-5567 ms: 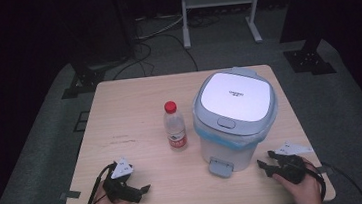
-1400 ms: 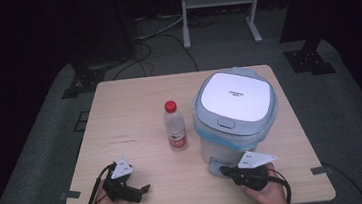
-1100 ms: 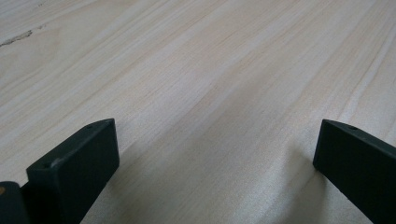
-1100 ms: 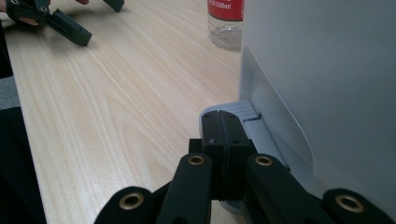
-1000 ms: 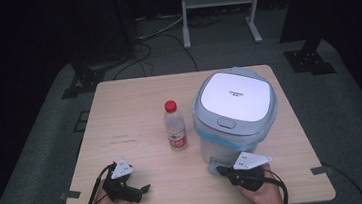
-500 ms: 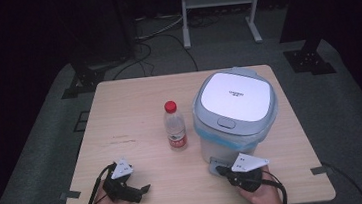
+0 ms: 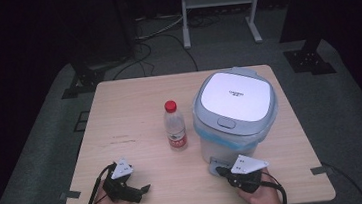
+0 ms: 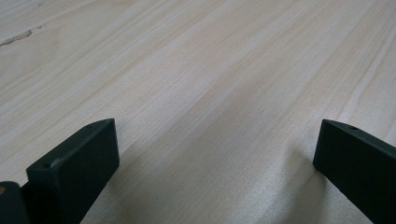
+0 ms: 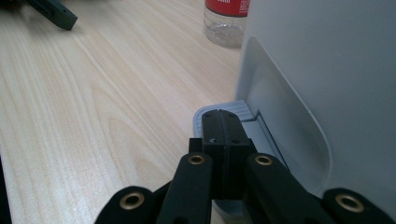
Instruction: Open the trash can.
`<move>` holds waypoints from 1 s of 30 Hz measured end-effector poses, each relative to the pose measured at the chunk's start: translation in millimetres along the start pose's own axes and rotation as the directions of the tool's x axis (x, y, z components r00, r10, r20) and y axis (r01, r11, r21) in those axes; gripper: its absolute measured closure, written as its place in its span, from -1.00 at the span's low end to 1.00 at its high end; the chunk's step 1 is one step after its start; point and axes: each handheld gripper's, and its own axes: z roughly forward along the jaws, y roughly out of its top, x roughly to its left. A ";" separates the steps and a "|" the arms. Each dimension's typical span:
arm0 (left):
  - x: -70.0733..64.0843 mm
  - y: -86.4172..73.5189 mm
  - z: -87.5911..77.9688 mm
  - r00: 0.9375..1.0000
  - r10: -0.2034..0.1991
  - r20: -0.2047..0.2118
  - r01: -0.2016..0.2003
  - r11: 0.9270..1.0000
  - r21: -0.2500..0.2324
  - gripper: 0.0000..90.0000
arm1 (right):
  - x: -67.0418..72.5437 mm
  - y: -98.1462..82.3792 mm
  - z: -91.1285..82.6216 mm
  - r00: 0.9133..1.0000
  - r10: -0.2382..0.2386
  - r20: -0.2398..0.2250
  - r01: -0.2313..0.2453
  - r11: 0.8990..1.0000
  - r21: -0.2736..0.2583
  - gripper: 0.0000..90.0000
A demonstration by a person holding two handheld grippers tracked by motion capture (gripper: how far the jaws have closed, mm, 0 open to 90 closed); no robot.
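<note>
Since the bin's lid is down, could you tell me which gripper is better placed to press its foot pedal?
The right gripper: its shut jaws sit over the pedal of the bin. The left gripper rests open on bare table, beyond the bottle.

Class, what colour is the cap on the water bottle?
Red. The bottle cap shows best in the high view.

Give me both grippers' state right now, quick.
Left gripper: open, nothing between its jaws.
Right gripper: shut, empty, tips over the bin's pedal.
</note>
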 end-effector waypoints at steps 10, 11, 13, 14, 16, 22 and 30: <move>-0.2 -0.1 0.0 1.000 -0.001 -0.001 0.001 1.000 0.000 -1.00 | 0.7 -0.6 0.4 1.000 0.006 0.003 -0.006 1.000 0.003 1.00; -0.3 -0.1 0.0 1.000 -0.002 -0.001 0.002 1.000 0.000 -1.00 | 0.5 -0.7 0.6 1.000 0.004 0.004 -0.004 1.000 0.003 1.00; -0.3 -0.1 0.0 1.000 -0.001 -0.001 0.001 1.000 -0.001 -1.00 | 0.7 -0.7 0.9 1.000 0.004 0.005 -0.004 1.000 0.004 1.00; -0.3 -0.1 0.0 1.000 -0.001 -0.001 0.001 1.000 -0.001 -1.00 | 0.8 -0.7 1.0 1.000 0.004 0.006 -0.004 1.000 0.005 1.00; -0.3 -0.1 0.0 1.000 -0.001 -0.001 0.001 1.000 -0.001 -1.00 | 0.8 -0.7 1.0 1.000 0.006 0.005 -0.006 1.000 0.005 1.00; -0.4 -0.1 0.0 1.000 -0.002 -0.001 0.002 1.000 -0.001 -1.00 | 1.0 -0.8 1.4 1.000 0.005 0.007 -0.005 1.000 0.010 1.00; -0.4 -0.1 -0.1 1.000 -0.001 -0.001 0.001 1.000 -0.001 -1.00 | 1.1 -1.5 2.5 1.000 0.000 0.009 0.000 1.000 0.015 1.00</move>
